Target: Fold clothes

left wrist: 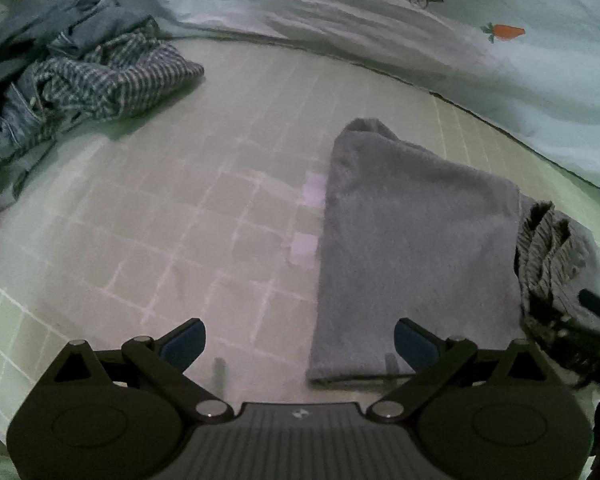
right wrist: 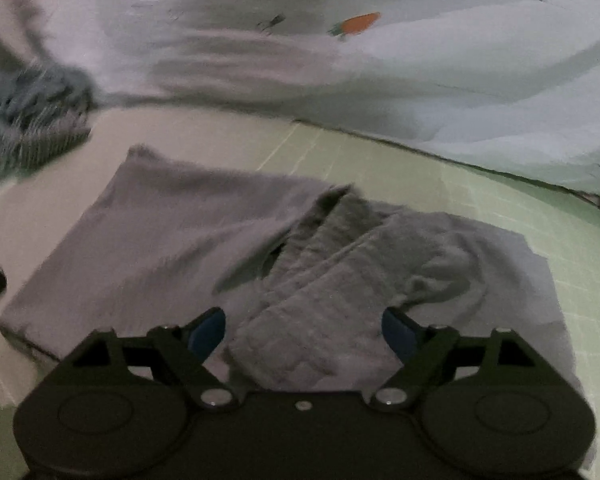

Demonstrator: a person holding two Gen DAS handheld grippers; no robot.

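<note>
Grey fleece garment [left wrist: 416, 256] lies flat on the green grid-lined cutting mat [left wrist: 172, 216], folded into a long panel; it serves as the landmark here. Left claw [left wrist: 300, 340] is spread wide, blue pads [left wrist: 186, 344] apart and holding nothing, and hovers just off the near-left corner of the garment, its right pad over the garment's near edge. Right claw [right wrist: 304, 330] is likewise spread wide and empty, poised low over the garment [right wrist: 148, 248], with a bunched, ribbed section of the same grey fabric [right wrist: 320, 292] lying between its pads; whether the pads touch the cloth cannot be told, as the right wrist view is motion-blurred. In the left wrist view that ribbed section [left wrist: 548, 248] sits against the garment's right edge. Well apart from the garment, to its far left, a crumpled pile holds a blue-and-white checked shirt [left wrist: 112, 80] and, touching it on the left, a denim piece [left wrist: 16, 120]. Beyond the garment, along the mat's far edge, lies a pale sheet [left wrist: 380, 28] printed with an orange carrot [left wrist: 508, 31]. Two small pale patches [left wrist: 312, 192] show on the mat just beside the garment's left edge.
</note>
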